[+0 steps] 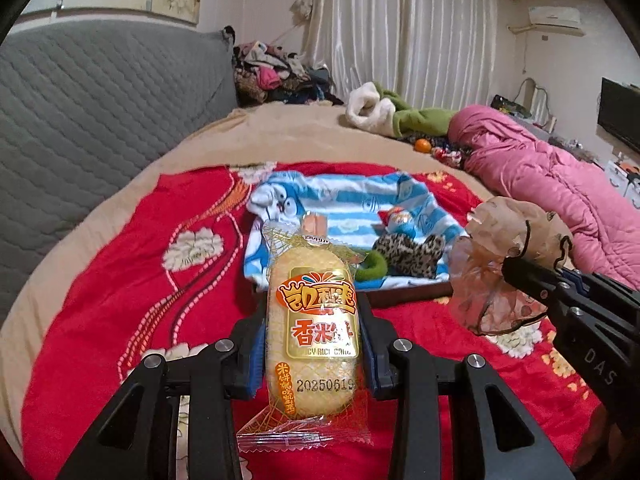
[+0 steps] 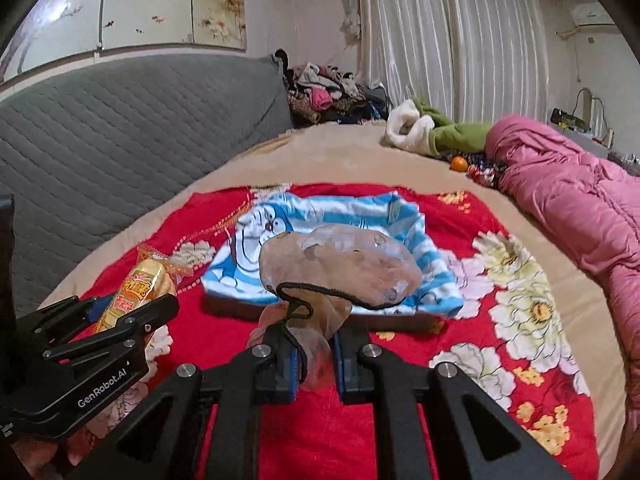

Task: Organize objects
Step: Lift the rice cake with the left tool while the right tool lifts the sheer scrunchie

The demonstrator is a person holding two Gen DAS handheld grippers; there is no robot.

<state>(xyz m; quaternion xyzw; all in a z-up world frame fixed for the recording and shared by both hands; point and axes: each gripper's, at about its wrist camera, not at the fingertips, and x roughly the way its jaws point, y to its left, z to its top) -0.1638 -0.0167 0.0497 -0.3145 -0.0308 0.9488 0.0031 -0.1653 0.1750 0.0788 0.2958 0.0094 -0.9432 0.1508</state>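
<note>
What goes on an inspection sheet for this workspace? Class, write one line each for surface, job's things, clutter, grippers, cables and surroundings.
Surface: red floral blanket over a beige bed.
Job's things: rice cracker packet; sheer scrunchie; striped cloth-lined tray holding a leopard scrunchie.
Clutter: pink duvet, orange, clothes pile.
Grippers: left gripper shut on the packet; right gripper shut on the sheer scrunchie.
Cables: nothing seen.
Surroundings: grey headboard, curtains.

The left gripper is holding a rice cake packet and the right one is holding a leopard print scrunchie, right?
Not quite. The right gripper is shut on a sheer brown scrunchie, as the right wrist view shows. The leopard print scrunchie lies in the blue striped basket. The left gripper does hold the rice cake packet.
</note>
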